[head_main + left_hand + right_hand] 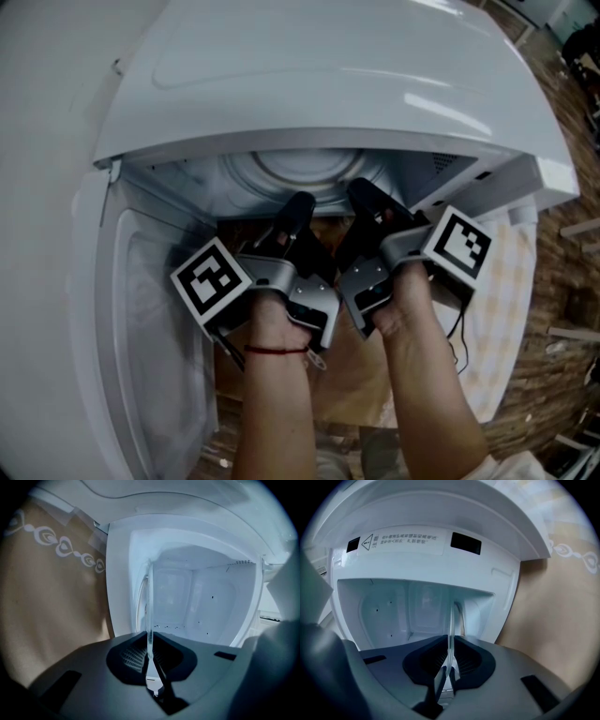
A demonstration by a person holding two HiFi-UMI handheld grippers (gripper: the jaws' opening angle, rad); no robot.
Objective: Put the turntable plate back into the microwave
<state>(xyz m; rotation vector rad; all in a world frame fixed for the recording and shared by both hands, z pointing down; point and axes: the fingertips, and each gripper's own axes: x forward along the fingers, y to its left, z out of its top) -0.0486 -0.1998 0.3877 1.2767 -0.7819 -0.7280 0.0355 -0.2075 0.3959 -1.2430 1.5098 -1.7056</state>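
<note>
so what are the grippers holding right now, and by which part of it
The turntable plate, seen edge-on. The left gripper and right gripper are each shut on its rim.

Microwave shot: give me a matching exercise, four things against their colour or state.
Things:
1. plate
2. door
3. left gripper
4. marker cube

Colour or state:
a. black and white
b. shut on the plate
c. clear glass
d. swung open

Pairs: 1-c, 2-d, 3-b, 4-a
</note>
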